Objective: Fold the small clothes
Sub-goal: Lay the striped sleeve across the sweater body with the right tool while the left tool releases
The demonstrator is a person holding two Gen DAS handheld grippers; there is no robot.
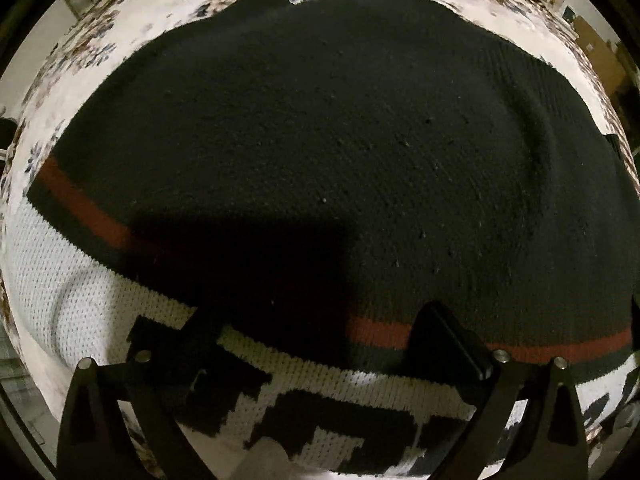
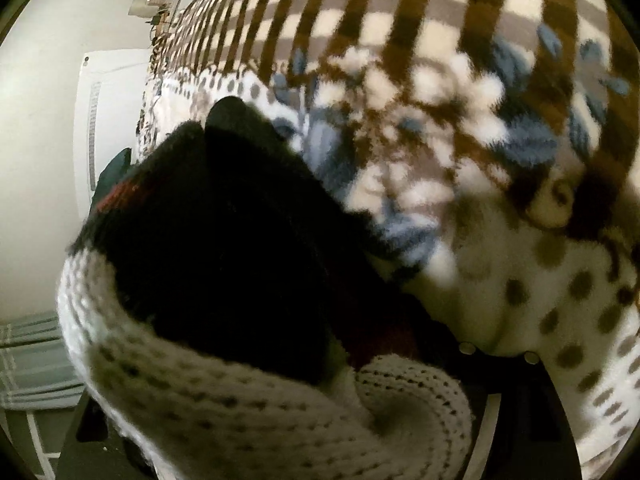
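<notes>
A black knitted sweater (image 1: 320,140) with a red stripe and a white patterned band is shown spread flat on a floral fleece blanket (image 1: 80,52), directly below and ahead of the left gripper (image 1: 316,336), whose fingers are spread apart over the striped band. In the right wrist view, a bunched fold of the same sweater (image 2: 224,264) is seen heaped over the right gripper (image 2: 404,364); its jaws are hidden, so a pinch is likely but cannot be confirmed. The stripe runs crosswise to the left fingers.

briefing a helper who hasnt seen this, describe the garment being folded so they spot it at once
On the floral fleece blanket lies one knit sweater. Mostly black, it has a red stripe above a white patterned band, unlike the blue-and-brown blanket beneath.
</notes>
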